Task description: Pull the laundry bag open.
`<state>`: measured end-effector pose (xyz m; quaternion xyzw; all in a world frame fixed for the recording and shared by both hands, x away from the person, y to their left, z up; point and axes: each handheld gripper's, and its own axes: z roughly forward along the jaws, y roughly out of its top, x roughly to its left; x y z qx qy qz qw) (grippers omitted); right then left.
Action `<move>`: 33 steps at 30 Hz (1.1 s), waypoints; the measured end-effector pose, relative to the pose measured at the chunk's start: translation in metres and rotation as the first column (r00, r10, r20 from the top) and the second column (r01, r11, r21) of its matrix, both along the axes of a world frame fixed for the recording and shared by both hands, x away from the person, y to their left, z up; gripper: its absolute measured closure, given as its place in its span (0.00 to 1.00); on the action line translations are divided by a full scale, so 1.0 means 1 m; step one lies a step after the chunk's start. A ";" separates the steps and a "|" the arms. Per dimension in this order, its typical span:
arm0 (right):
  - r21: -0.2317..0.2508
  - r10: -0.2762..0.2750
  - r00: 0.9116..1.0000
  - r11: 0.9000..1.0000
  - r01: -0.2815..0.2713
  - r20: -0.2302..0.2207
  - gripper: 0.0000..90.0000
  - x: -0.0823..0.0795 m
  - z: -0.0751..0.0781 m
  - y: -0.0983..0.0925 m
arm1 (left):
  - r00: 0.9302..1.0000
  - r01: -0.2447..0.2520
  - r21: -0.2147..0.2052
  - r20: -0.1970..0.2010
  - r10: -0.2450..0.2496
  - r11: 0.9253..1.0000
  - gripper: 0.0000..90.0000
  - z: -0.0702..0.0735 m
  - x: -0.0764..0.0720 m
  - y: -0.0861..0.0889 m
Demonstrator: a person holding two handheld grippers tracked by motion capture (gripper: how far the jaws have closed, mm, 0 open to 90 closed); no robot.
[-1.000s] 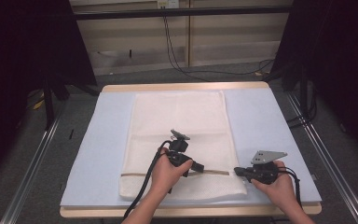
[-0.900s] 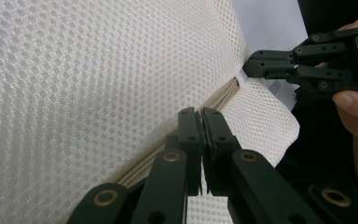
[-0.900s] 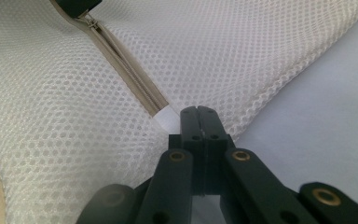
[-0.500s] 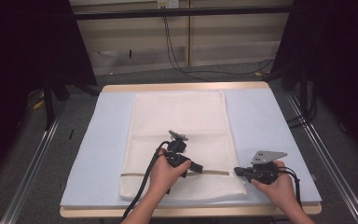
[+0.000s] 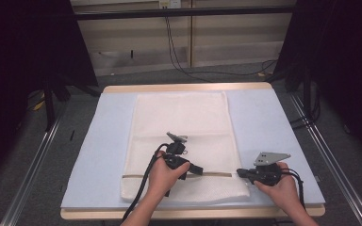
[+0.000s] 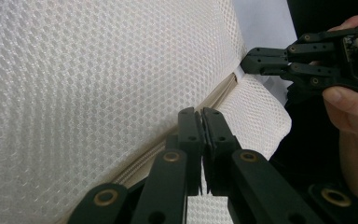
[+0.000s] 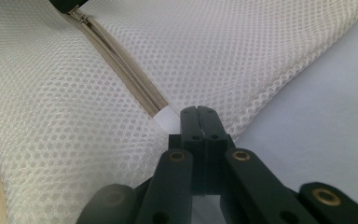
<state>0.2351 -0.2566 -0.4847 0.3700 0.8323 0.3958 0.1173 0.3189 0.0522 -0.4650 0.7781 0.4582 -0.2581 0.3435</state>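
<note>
- The left tongs (image 6: 202, 122) are shut tight, pinching the zipper (image 6: 219, 95) of the white mesh bag (image 5: 184, 122).
- The right tongs (image 7: 199, 122) are shut, holding the zipper's end tab (image 7: 168, 117).

Wooden table (image 5: 184, 88), pale blue mat (image 5: 278, 127) — white mesh bag (image 5: 184, 127) flat on it

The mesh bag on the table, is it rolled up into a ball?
No, the white mesh laundry bag lies spread out flat on the pale blue mat, with its zipper running across near the front edge.
</note>
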 end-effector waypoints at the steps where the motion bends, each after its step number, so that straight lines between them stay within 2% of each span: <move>1: 0.001 0.000 1.000 1.000 0.000 -0.001 1.00 0.000 0.000 0.000 | 1.000 -0.003 0.014 0.007 0.003 1.000 0.97 0.000 0.000 0.000; 2: 0.000 0.000 1.000 1.000 0.000 -0.001 1.00 0.000 0.000 0.000 | 1.000 -0.008 0.015 0.014 0.008 1.000 0.97 0.000 0.000 0.001; 3: 0.001 0.001 1.000 1.000 -0.001 -0.001 1.00 0.000 0.000 0.000 | 1.000 -0.005 -0.003 0.001 0.005 1.000 0.97 -0.001 0.000 0.002; 7: 0.003 0.001 1.000 1.000 -0.001 0.001 1.00 0.000 0.000 0.000 | 1.000 -0.004 0.010 0.021 0.004 1.000 0.97 0.000 0.000 0.007; 9: 0.003 0.001 1.000 1.000 -0.001 0.001 1.00 0.000 0.000 0.000 | 1.000 -0.014 0.003 0.011 0.014 1.000 0.97 0.001 -0.001 0.011; 10: 0.003 0.001 1.000 1.000 -0.001 -0.001 1.00 0.000 0.000 0.000 | 0.999 -0.025 0.011 0.023 0.025 1.000 0.97 0.001 -0.002 0.012; 11: 0.002 -0.001 1.000 1.000 0.001 -0.001 1.00 0.000 0.000 0.000 | 1.000 -0.015 0.000 0.012 0.015 1.000 0.97 0.002 -0.001 0.015; 13: 0.002 0.000 1.000 1.000 0.000 0.000 1.00 0.000 0.000 0.000 | 1.000 -0.013 -0.001 0.018 0.013 1.000 0.97 0.000 -0.001 0.017; 15: 0.001 -0.001 1.000 1.000 0.001 -0.001 1.00 0.000 0.000 0.000 | 1.000 -0.016 0.007 0.021 0.016 1.000 0.97 0.000 -0.001 0.018; 19: 0.003 0.002 1.000 1.000 -0.002 -0.001 1.00 0.000 0.000 0.000 | 1.000 -0.023 -0.010 0.010 0.024 1.000 0.97 0.000 -0.001 0.019; 20: 0.001 -0.001 1.000 1.000 0.001 0.002 1.00 0.000 0.000 0.000 | 0.999 -0.024 0.003 0.024 0.024 1.000 0.97 0.000 -0.001 0.019; 21: 0.002 0.000 1.000 1.000 0.000 0.002 1.00 0.000 0.000 0.000 | 1.000 -0.019 -0.007 0.020 0.019 1.000 0.97 0.000 -0.001 0.021; 22: 0.003 0.002 1.000 1.000 -0.002 -0.001 1.00 0.000 0.000 0.000 | 0.999 -0.033 -0.012 0.010 0.033 0.999 0.97 0.000 -0.002 0.021; 27: 0.003 0.001 1.000 1.000 -0.001 0.000 1.00 0.000 0.000 0.000 | 0.999 -0.034 0.002 0.029 0.034 0.999 0.97 0.003 -0.003 0.026; 28: 0.003 0.000 1.000 1.000 0.000 -0.001 1.00 0.000 0.000 0.000 | 0.999 -0.038 -0.009 0.026 0.039 0.999 0.97 0.003 -0.003 0.026; 33: 0.002 0.001 1.000 1.000 -0.001 -0.004 1.00 0.000 0.000 0.000 | 0.999 -0.038 -0.006 0.031 0.038 0.999 0.97 0.002 -0.003 0.027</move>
